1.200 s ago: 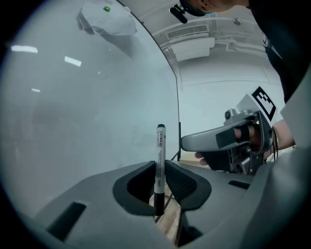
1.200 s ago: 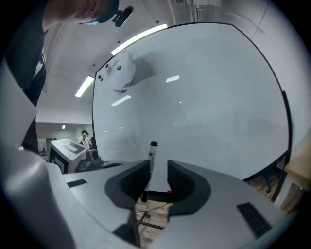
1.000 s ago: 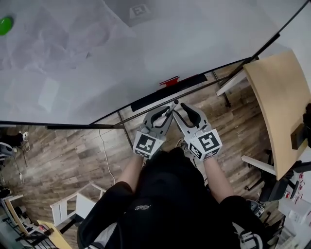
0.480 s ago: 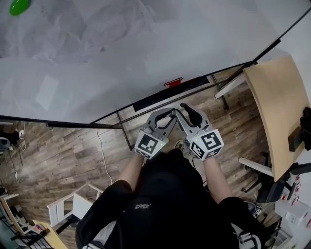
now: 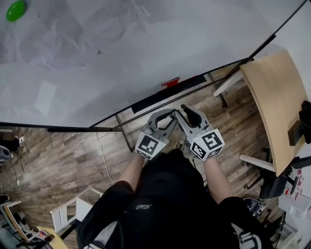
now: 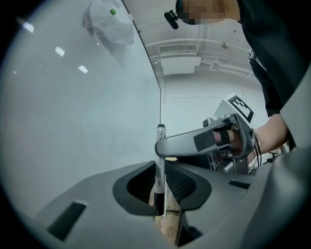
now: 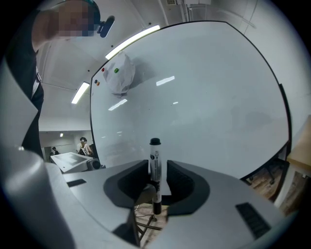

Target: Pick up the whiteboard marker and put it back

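The whiteboard marker (image 6: 159, 168), white with black ends, stands upright between the pads of my left gripper (image 6: 158, 187), which is shut on it. One finger of my right gripper (image 6: 194, 141) crosses just behind the marker's upper end. In the right gripper view the same marker (image 7: 155, 165) stands between the jaws of my right gripper (image 7: 155, 182). Those jaws are closing, with a slit still showing beside the marker. In the head view my left gripper (image 5: 164, 116) and right gripper (image 5: 187, 115) meet tip to tip just below the whiteboard (image 5: 146, 48).
The board's tray (image 5: 160, 95) holds a red item (image 5: 170, 81). A green magnet (image 5: 15, 10) pins crumpled paper (image 5: 97, 29) to the board. A wooden table (image 5: 274, 102) stands to the right, and the board's metal stand (image 5: 121, 129) crosses the wood floor.
The two grippers stay tip to tip below the board. The left one has turned slightly.
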The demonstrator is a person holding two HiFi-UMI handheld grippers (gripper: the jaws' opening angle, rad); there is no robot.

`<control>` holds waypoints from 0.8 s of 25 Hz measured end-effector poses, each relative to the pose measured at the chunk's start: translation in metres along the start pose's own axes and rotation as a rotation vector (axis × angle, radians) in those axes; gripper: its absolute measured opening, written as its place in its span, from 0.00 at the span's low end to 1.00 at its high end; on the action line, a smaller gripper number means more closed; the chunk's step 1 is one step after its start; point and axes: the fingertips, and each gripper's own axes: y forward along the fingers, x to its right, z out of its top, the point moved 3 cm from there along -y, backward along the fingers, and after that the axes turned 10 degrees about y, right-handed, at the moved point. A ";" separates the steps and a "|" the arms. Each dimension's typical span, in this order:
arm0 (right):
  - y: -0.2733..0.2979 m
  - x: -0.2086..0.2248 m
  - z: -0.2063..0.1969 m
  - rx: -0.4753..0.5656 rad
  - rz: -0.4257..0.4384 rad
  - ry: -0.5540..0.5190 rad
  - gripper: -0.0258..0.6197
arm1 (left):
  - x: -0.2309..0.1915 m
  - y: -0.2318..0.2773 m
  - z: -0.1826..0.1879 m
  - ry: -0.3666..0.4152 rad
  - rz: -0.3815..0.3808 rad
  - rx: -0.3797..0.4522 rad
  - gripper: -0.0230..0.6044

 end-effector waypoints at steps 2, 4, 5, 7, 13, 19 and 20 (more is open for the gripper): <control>-0.003 -0.001 0.000 0.004 0.002 -0.002 0.16 | 0.003 0.000 0.002 -0.004 -0.009 0.007 0.14; -0.005 -0.003 0.000 0.006 0.004 -0.017 0.12 | 0.005 0.000 0.002 -0.007 -0.014 0.013 0.14; -0.005 -0.003 0.000 0.005 0.003 -0.027 0.12 | 0.006 0.000 0.002 -0.011 -0.017 0.016 0.14; -0.006 -0.005 -0.001 -0.001 -0.003 -0.051 0.12 | 0.006 -0.001 0.001 -0.019 -0.025 0.018 0.14; -0.012 -0.005 0.001 0.010 -0.100 -0.115 0.12 | 0.004 -0.014 -0.003 -0.037 -0.023 -0.011 0.14; -0.020 0.006 0.001 -0.116 -0.273 -0.407 0.12 | -0.003 -0.040 -0.027 -0.018 0.052 -0.136 0.11; -0.022 0.006 0.000 -0.141 -0.292 -0.460 0.12 | -0.002 -0.044 -0.031 -0.018 0.072 -0.154 0.09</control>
